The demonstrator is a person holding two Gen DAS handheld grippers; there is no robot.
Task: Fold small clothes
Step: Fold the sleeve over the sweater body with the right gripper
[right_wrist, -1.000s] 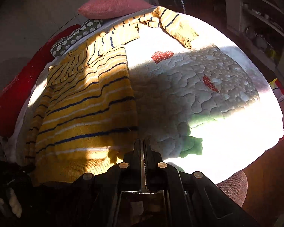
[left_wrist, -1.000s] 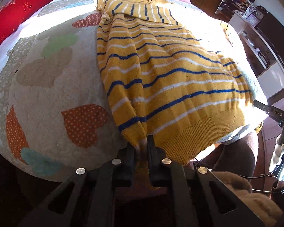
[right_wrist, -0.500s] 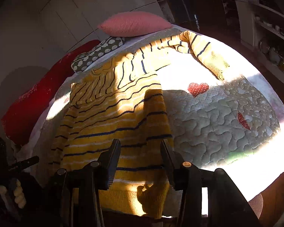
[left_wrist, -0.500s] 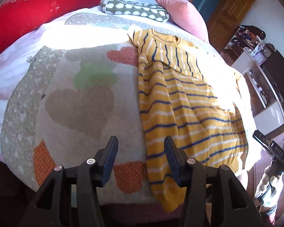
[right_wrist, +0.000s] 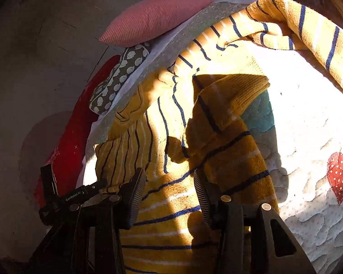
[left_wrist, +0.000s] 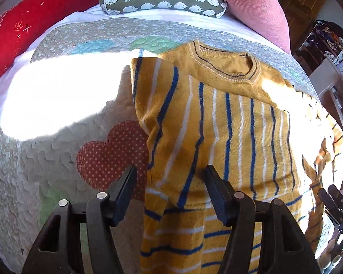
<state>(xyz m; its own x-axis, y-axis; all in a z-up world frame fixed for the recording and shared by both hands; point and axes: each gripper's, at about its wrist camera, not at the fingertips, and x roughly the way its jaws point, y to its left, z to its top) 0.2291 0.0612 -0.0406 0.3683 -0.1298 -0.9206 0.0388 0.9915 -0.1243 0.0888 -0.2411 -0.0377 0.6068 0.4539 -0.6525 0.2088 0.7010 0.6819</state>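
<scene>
A small yellow sweater (left_wrist: 228,125) with blue and white stripes lies flat on the quilted bed cover (left_wrist: 45,148), collar toward the pillows. One sleeve is folded across its chest. My left gripper (left_wrist: 169,180) is open and empty, low over the sweater's left edge. My right gripper (right_wrist: 170,185) is open and empty, over the sweater (right_wrist: 171,159) near a folded-in sleeve cuff (right_wrist: 235,91). The other sleeve (right_wrist: 308,27) stretches off to the far right.
A pink pillow (left_wrist: 251,6), a hedgehog-print cushion (left_wrist: 162,0) and a red blanket (left_wrist: 16,29) lie at the head of the bed. Shelves and furniture (left_wrist: 331,57) stand to the right. The left gripper shows in the right wrist view (right_wrist: 75,196).
Both grippers were shut at the sweater's hem a second ago, the left one on the fabric. They have opened, let go, and moved up toward the collar and sleeves.
</scene>
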